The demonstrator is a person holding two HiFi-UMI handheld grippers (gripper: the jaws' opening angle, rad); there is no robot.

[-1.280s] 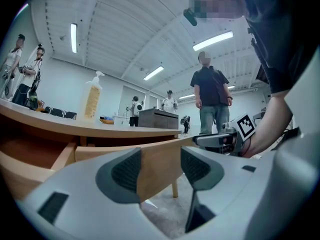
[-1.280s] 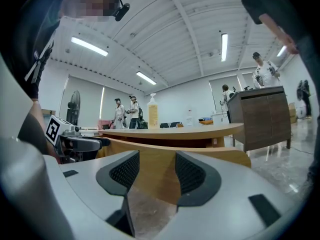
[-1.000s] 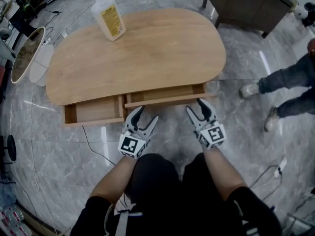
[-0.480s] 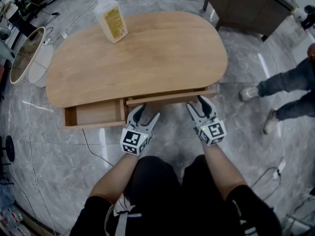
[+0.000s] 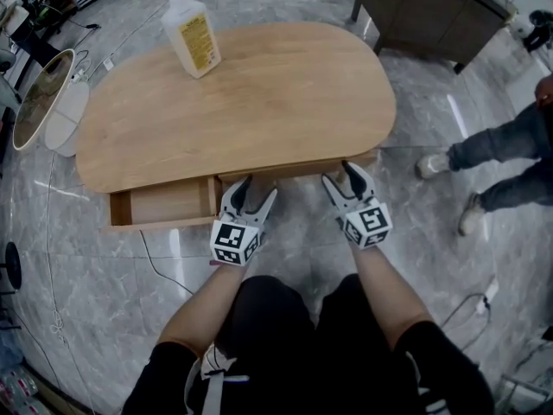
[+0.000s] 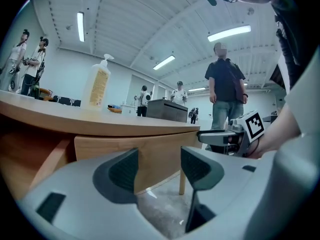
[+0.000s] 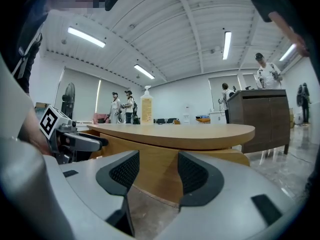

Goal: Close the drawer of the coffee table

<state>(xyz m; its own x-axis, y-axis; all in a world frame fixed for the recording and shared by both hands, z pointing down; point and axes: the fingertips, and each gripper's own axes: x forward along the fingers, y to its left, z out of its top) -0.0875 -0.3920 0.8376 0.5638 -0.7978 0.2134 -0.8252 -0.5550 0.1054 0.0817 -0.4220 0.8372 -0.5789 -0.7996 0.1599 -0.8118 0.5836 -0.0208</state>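
Jaws apart at drawer front

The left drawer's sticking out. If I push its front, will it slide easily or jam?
The open drawer looks empty, so it is probably light. It's a rigid wooden box, wide and shallow, so an off-centre push might skew it; aim near the middle. The tall pump bottle could wobble if the drawer slams.

The desk and its drawer front are smooth, matt pale wood. The floor is glossy grey stone. The pads of the left claw look dark, matt and finely ribbed.
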